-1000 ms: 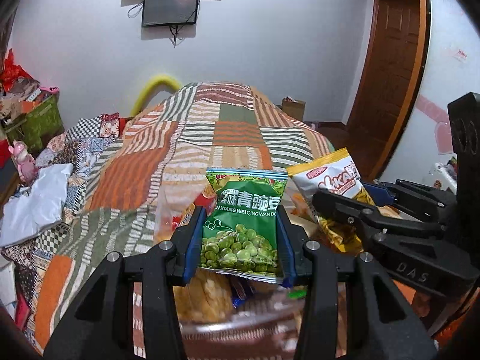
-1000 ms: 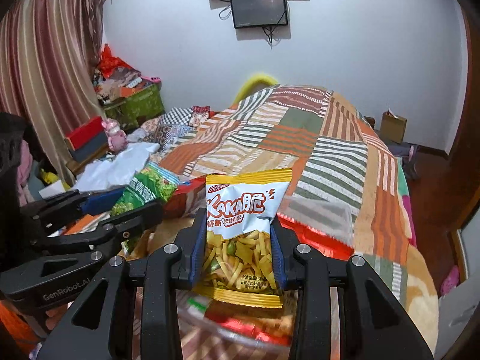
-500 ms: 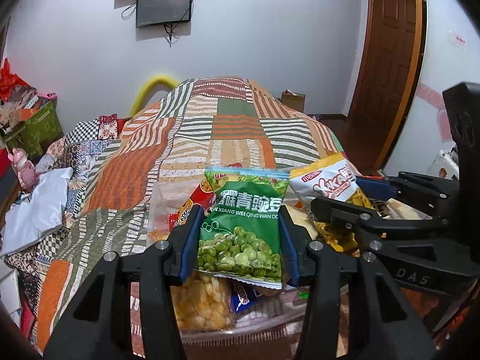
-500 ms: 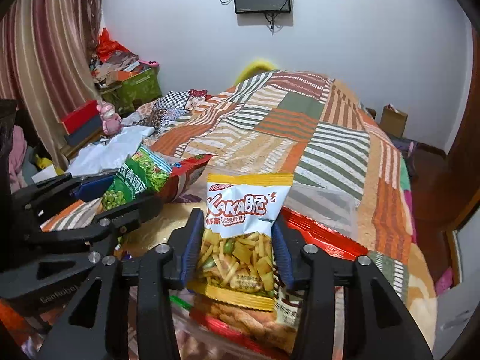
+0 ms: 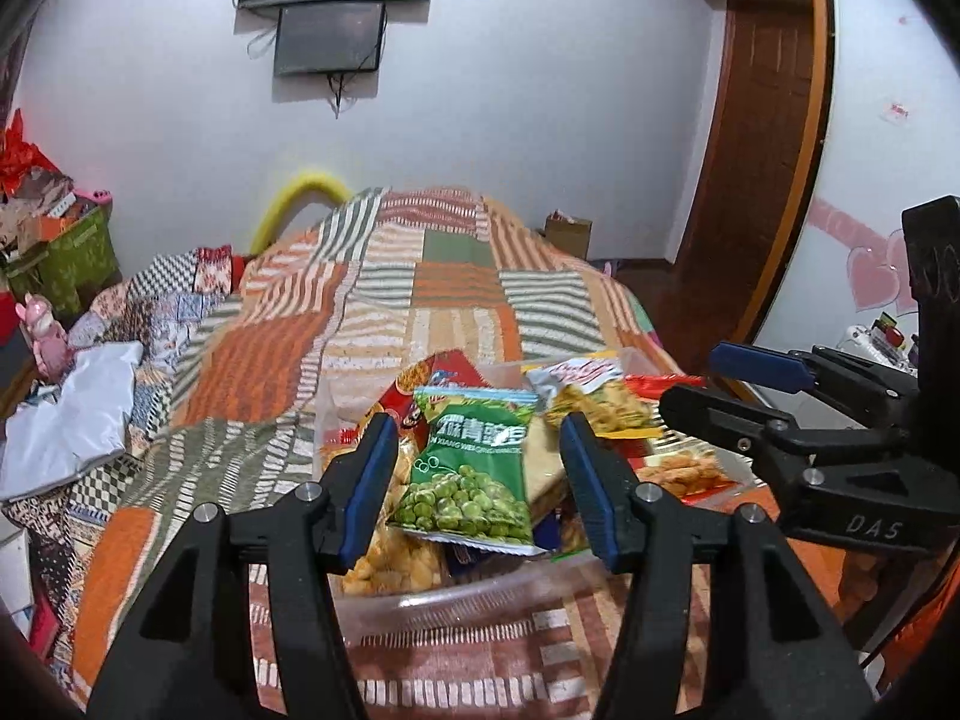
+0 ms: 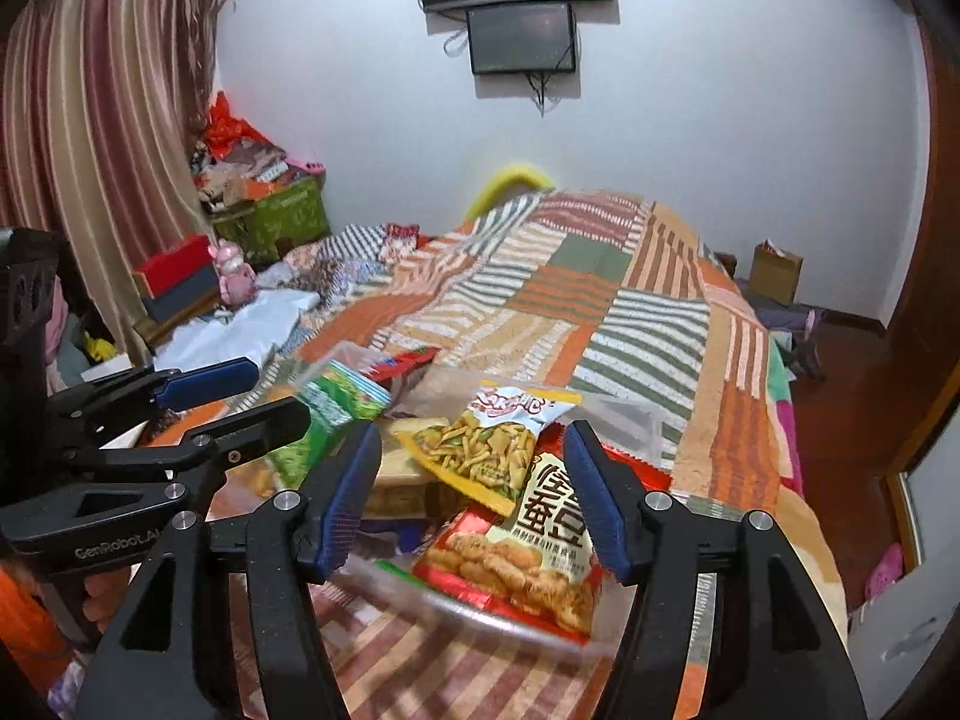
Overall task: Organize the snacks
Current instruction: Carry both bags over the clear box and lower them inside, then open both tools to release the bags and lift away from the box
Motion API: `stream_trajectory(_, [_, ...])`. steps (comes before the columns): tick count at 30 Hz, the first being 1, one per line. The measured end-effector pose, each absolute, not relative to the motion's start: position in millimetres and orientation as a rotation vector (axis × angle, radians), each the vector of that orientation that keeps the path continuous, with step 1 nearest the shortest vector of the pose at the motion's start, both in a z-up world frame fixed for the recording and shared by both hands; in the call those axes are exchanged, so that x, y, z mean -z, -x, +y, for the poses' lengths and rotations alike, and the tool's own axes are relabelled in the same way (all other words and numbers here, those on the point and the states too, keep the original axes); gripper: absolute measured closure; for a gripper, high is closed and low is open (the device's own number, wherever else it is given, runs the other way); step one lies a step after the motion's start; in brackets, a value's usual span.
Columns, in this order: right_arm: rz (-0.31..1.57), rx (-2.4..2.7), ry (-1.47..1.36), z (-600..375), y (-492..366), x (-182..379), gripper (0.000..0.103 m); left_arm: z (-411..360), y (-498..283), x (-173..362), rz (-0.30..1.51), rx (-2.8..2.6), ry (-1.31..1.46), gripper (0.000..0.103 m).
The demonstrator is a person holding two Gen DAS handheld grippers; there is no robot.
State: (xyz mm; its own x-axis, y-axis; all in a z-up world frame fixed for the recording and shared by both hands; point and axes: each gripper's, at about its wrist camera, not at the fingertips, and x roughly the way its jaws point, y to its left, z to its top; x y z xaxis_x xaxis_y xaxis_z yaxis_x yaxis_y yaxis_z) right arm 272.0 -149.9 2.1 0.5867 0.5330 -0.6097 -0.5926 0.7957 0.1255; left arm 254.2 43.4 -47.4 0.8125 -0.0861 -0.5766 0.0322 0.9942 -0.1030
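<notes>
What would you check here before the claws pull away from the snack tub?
1. Left claw clear of green pea packet: ok, jaws opening, gaps both sides.
2. Right claw clear of yellow packet: ok, jaws opening, packet tilted, loose.
3. Both packets inside clear tub: ok, lying on the pile.
4. Packets settled: cannot tell, blurred.
5. Claws apart from each other: ok.

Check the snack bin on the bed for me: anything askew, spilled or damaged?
Nothing spilled or torn. The green pea packet and yellow KAKA packet lie tilted on top of the pile in the clear bin, between opening jaws that touch neither. The packets are heaped loosely, not lined up.
</notes>
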Motion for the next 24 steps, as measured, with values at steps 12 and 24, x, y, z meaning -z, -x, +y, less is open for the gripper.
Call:
stream_trajectory(12, [0.498, -0.687, 0.049, -176.5, -207.4, -54.0, 0.043, 31.4, -174.0, -12.2, 0.426, 0.075, 0.110, 0.047])
stream_trajectory(24, [0.394, -0.659, -0.003, -203.2, -164.8, -75.7, 0.022, 17.1, -105.3, -39.3, 0.301, 0.035, 0.076, 0.022])
